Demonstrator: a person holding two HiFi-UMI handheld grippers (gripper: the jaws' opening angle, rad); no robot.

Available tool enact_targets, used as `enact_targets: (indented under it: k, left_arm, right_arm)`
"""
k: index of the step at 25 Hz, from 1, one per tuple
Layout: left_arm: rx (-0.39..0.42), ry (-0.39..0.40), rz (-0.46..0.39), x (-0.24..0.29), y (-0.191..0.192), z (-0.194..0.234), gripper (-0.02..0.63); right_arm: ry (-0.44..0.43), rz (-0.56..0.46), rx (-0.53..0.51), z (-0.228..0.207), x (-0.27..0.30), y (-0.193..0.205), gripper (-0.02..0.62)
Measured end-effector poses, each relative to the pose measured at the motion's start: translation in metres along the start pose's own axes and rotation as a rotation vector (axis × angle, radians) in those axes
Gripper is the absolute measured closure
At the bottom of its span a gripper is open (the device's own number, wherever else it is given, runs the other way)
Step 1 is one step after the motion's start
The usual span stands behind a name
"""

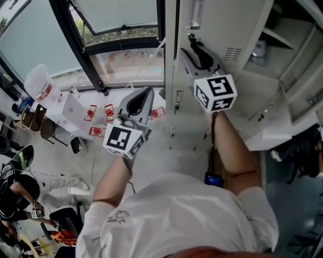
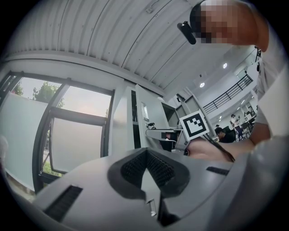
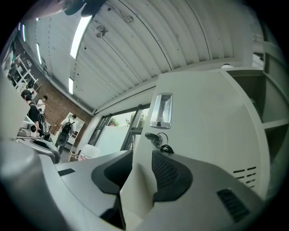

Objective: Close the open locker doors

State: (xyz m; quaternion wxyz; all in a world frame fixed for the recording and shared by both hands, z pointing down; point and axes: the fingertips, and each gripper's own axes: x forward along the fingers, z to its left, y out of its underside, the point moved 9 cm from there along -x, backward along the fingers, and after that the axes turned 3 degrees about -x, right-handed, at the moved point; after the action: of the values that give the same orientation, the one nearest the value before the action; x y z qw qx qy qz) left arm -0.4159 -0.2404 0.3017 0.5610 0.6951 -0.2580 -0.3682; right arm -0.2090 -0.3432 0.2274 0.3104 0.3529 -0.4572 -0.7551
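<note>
Pale grey floor point(image 1: 166, 151) runs under a large window point(image 1: 121, 15) with dark frames, and a white ribbed ceiling point(image 3: 135, 45) covers the room. A brick wall point(image 3: 49, 106) closes the far side. Light grey lockers point(image 1: 174, 75) stand beside the window. One locker door point(image 1: 227, 25) stands open, and an open compartment with shelves point(image 1: 282, 35) shows behind it.

The right gripper point(image 1: 192, 40) pinches this door at its free edge, one pad on each face, just below the key point(image 3: 156, 137) in the lock. Above the key sits a small label holder point(image 3: 161, 110); I cannot read anything in it. Vent slits point(image 3: 246, 173) are cut lower in the same door.

The left gripper point(image 1: 147, 93) hangs over the floor, away from the lockers, its jaws pressed together on nothing. Each gripper carries a cube point(image 1: 216, 92) with black and white square markers, which is the only print that I can make out.
</note>
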Motion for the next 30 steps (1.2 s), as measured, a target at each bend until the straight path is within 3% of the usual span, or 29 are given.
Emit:
enact_targets:
  k: [18, 30]
  left_arm:
    - [0.004, 0.012, 0.010, 0.014, 0.012, 0.018, 0.611]
    - [0.013, 0.029, 0.011, 0.021, 0.014, 0.018, 0.611]
  right_arm:
    - [0.050, 0.066, 0.019, -0.016, 0.043, 0.026, 0.462]
    - [0.060, 0.057, 0.017, -0.015, 0.042, 0.025, 0.463]
